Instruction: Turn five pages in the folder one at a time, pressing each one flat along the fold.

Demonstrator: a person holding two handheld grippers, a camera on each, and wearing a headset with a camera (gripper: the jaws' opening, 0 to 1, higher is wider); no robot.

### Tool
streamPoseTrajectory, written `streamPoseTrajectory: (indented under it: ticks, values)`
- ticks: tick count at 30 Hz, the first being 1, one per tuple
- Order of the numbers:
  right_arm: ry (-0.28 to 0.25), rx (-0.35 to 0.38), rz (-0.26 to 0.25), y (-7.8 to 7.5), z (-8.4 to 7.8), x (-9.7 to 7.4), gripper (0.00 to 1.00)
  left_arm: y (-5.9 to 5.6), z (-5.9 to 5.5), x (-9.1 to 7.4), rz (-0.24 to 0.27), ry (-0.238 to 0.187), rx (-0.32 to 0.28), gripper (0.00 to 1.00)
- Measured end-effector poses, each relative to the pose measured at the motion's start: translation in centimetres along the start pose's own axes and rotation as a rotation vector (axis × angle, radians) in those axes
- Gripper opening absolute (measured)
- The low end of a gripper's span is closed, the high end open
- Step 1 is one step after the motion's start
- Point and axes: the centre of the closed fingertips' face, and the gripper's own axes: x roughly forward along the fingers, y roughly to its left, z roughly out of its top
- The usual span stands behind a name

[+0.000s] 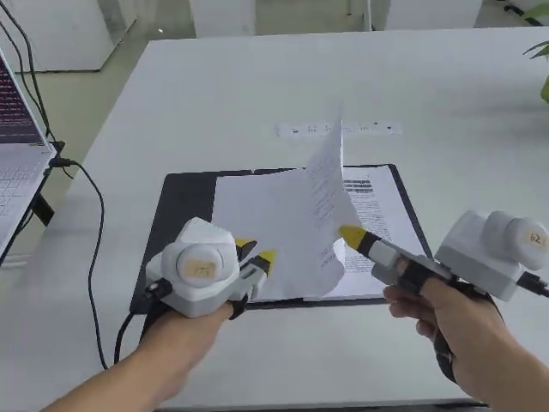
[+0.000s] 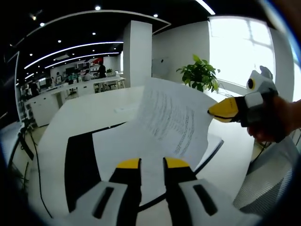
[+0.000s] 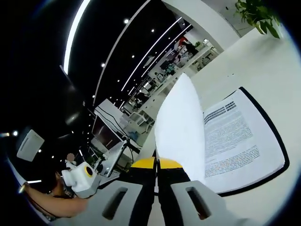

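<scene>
Now a page stands lifted over the folder

The right gripper is closed on the lower edge of one page, which rises steeply from just ahead of its jaws and bows over to their left. The page is white with faint lines of print showing through. To the right of these jaws the next sheet lies flat, dense with black text. The black folder lies open on the table. The left gripper hovers with its jaws slightly parted around nothing, the folder's white left side just ahead and below them, and the raised page beyond.
</scene>
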Motion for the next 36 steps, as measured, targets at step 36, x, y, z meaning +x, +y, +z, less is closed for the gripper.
streamPoseTrajectory:
  ticks: [36]
  values:
    - [0.329,-0.069,-0.024,1.3,-12.2,11.8,0.00,8.5,-4.7,-8.8,0.175,-0.005,-0.136,0.16]
